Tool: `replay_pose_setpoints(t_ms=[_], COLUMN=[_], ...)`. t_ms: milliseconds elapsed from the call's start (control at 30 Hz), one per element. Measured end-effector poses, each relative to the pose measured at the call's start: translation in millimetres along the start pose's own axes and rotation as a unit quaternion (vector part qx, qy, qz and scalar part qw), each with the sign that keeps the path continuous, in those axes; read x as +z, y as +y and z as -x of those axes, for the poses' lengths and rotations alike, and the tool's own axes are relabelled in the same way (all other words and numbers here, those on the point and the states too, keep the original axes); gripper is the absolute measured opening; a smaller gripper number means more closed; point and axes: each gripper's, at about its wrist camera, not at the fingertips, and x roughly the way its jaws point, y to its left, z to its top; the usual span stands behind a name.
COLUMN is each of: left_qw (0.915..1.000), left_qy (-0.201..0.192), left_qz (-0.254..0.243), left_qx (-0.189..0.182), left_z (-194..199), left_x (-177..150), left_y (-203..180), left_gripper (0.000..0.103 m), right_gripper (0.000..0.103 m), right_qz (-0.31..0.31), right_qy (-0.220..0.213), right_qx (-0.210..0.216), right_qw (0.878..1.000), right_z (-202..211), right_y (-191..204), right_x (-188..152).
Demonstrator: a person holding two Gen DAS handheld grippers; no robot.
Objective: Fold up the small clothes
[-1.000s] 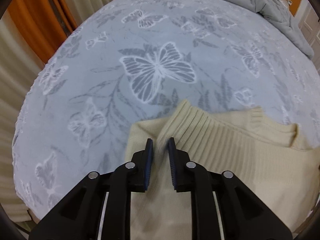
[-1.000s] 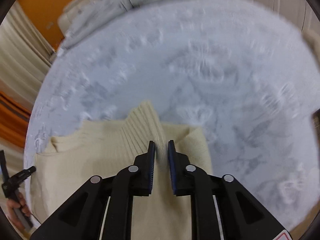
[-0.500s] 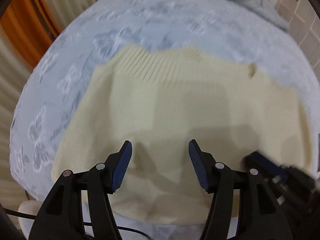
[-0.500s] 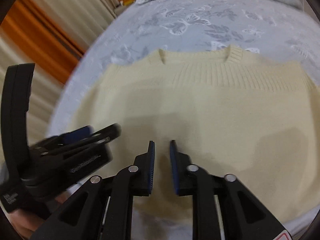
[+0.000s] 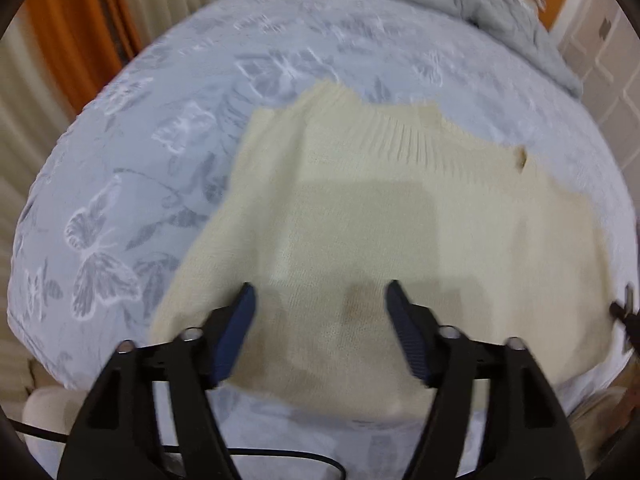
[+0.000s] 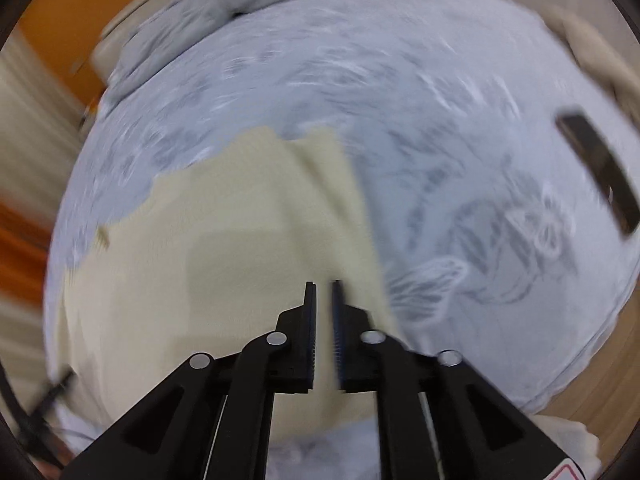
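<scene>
Bedspread (image 5: 168, 184), pale blue with butterflies: bore 1 cream sweater (image 5: 400, 216) on its near part, long axis left to right, ribbed edge toward the far side. Left gripper (image 5: 320, 312): jaws wide and opening, nothing between them, above the sweater. Right gripper (image 6: 324, 312): narrow gap, opening, holding nothing; picture blurred.

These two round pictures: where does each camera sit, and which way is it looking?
Left wrist view: sits on the left tongs, looking steeply down at the cream sweater; jaws wide, opening, nothing between them.
Right wrist view: sits on the right tongs, looking down at the sweater's right edge; jaws narrow, opening.
Shared: sweater, butterfly bedspread, grey blanket.
</scene>
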Motion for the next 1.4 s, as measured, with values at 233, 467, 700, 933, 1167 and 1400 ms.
replay_pose_setpoints(t_ms=[233,467,700,933,1167,1400], left_qw=[0.9918,0.9433,0.9656,0.9673,0.9874,0.9974], left_qy=[-0.008,0.069,0.054,0.125,0.065,-0.022], left_qz=[0.125,0.314,0.226,0.209,0.142,0.062], left_qx=[0.025,-0.081,-0.117,-0.07,-0.023,-0.029], left_z=[17.4,-29.6,25.0,24.9,46.0,47.6], left_x=[-6.2,-43.5,-10.4,-58.1,-40.0,45.3], left_y=[77.3,129.5,104.6,118.4,96.4,49.5], left_gripper=[0.09,0.089,0.014,0.013,0.037,0.09], right_gripper=[0.069,0.068,0.015,0.011,0.046,0.068], right_qz=[-0.01,-0.09,-0.026,0.031,0.079,0.077], right_qy=[0.012,0.093,0.038,0.131,0.053,0.03], right_qx=[-0.088,-0.02,0.052,-0.019,-0.086,0.0], right_qw=[0.996,0.991,0.998,0.991,0.992,0.997], right_z=[19.1,-24.2,46.5,38.0,61.9,34.4], right_y=[-5.2,-31.3,-4.9,-24.6,-15.3,8.8], right_x=[-26.9,-31.7,-6.2,-54.8,-38.5,21.1])
